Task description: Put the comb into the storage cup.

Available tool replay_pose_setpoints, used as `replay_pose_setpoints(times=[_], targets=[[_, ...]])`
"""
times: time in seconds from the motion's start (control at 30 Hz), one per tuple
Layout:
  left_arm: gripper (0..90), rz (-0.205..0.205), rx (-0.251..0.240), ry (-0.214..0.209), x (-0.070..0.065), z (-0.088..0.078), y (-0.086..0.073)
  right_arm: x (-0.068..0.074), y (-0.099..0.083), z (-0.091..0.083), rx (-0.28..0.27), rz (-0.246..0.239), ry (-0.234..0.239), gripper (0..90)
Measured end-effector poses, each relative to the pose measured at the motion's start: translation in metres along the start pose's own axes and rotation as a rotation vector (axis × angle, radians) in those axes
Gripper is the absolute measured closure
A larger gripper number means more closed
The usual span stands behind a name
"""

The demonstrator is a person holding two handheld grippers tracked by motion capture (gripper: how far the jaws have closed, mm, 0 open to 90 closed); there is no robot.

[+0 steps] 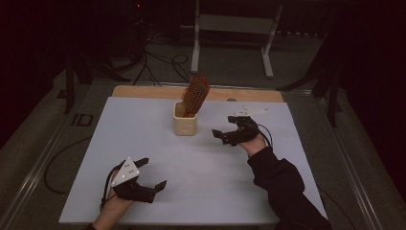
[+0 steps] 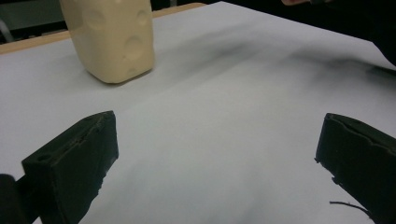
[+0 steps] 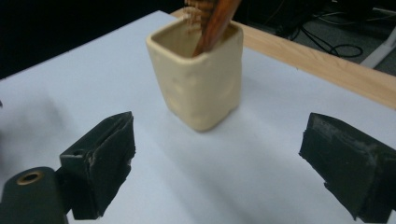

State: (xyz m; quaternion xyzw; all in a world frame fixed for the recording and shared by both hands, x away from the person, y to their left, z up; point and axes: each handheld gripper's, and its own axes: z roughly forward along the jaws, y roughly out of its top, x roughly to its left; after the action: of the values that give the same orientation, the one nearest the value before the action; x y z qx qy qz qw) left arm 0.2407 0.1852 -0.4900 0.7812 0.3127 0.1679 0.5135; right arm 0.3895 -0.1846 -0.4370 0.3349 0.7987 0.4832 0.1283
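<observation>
Dim light is lying over a white mat (image 1: 158, 158) that is covering a wooden table (image 1: 143, 91), with cables and a metal stand leg on the floor in the upper part of the high view.

Standing just above the middle of that view is a cream holder (image 1: 185, 122), a squarish cup with shallow round dimples, and a wooden hairbrush (image 1: 195, 95) is leaning in it, handle down, bristle head sticking out and tilting to the upper right. The brush is probably light and stiff, top-heavy where it is standing; its head or the neck just above the rim is looking like the place to pinch it. The holder is likely rigid and smooth, so it may be sliding or tipping on the mat if the brush drags.

The right gripper (image 1: 230, 128) is hovering near the holder, at its right, jaws spread wide and empty. The left gripper (image 1: 151, 173) is resting well apart at the lower left, jaws likewise spread with nothing between them.

The right gripper view is looking into the holder (image 3: 201, 84) and showing the brush handle (image 3: 212, 25) crossing inside to the rim. The left gripper view is showing the dimples on the holder (image 2: 114, 39) at upper left, its top cut off.
</observation>
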Motion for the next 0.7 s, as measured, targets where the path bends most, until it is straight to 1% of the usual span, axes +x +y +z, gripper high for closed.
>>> replay_pose_setpoints(times=[0.2,0.27,0.37,0.57,0.67,0.7], targets=[[0.0,-0.004,0.000,-0.003,0.000,0.001,0.000,0.003,-0.019,-0.009,0.013,-0.015,0.015,9.6],[0.0,-0.003,0.002,-0.003,0.000,0.001,0.000,0.005,-0.024,-0.011,0.016,-0.008,0.025,9.6],[0.0,0.002,0.005,-0.006,-0.001,0.001,-0.001,0.008,-0.031,-0.014,0.012,-0.018,0.027,9.7],[0.0,0.003,0.002,-0.009,0.000,0.002,-0.001,0.017,-0.047,-0.020,0.026,-0.066,0.029,9.7],[0.0,0.001,0.001,-0.010,-0.001,0.002,-0.002,0.020,-0.054,-0.025,0.027,-0.069,0.030,9.6],[0.0,0.005,0.002,-0.009,-0.001,0.001,-0.002,0.020,-0.057,-0.026,0.026,-0.064,0.031,9.6]])
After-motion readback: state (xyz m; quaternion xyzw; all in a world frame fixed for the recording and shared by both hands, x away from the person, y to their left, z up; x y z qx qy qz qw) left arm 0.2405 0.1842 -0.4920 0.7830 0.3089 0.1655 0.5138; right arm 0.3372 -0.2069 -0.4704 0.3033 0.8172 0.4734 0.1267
